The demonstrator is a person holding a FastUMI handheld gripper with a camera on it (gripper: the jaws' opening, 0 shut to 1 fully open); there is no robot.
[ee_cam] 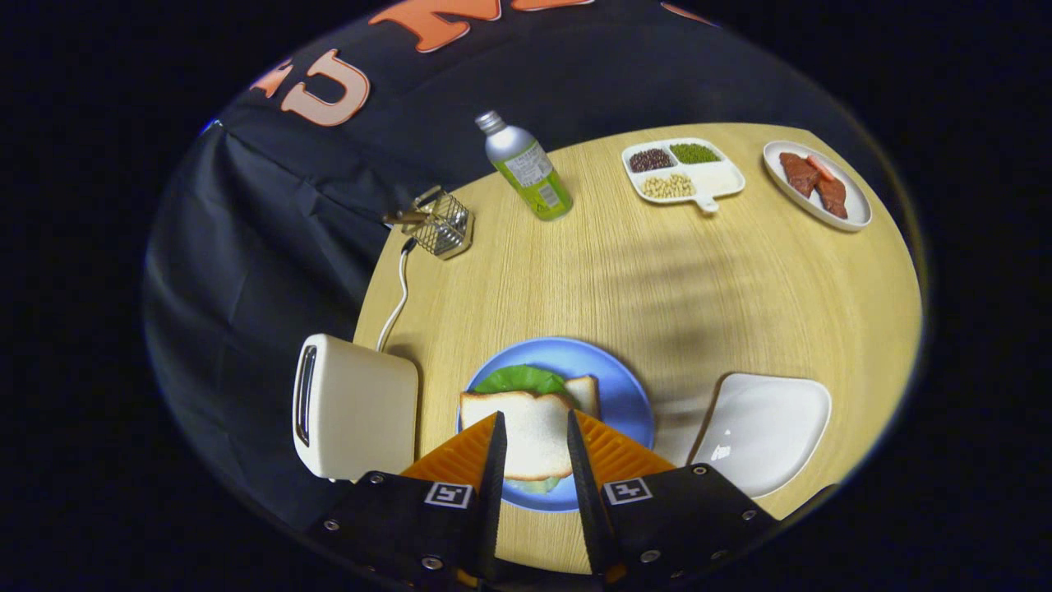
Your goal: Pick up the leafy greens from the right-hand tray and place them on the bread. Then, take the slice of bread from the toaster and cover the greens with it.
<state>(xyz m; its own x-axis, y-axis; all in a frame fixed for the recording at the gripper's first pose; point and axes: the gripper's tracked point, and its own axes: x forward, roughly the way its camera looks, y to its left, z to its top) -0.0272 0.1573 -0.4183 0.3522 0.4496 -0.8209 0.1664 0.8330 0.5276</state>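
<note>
Gripper (532, 444), lower centre, open astride the top bread (526, 432); careless withdrawal could drag it off the greens (520, 380).

I see a round wooden table (657, 279) with a silver bottle (526, 166) standing on its far side, a green label around its lower half. Left of it, near the table's edge, sits a small wire-mesh basket (440, 224). To the bottle's right lies a white divided dish (684, 173) with 4 compartments: dark red beans, green beans and pale beans fill 3, and the 4th looks white. Beyond that dish, a white oval plate (815, 184) carries 2 reddish-brown pieces of meat.
</note>
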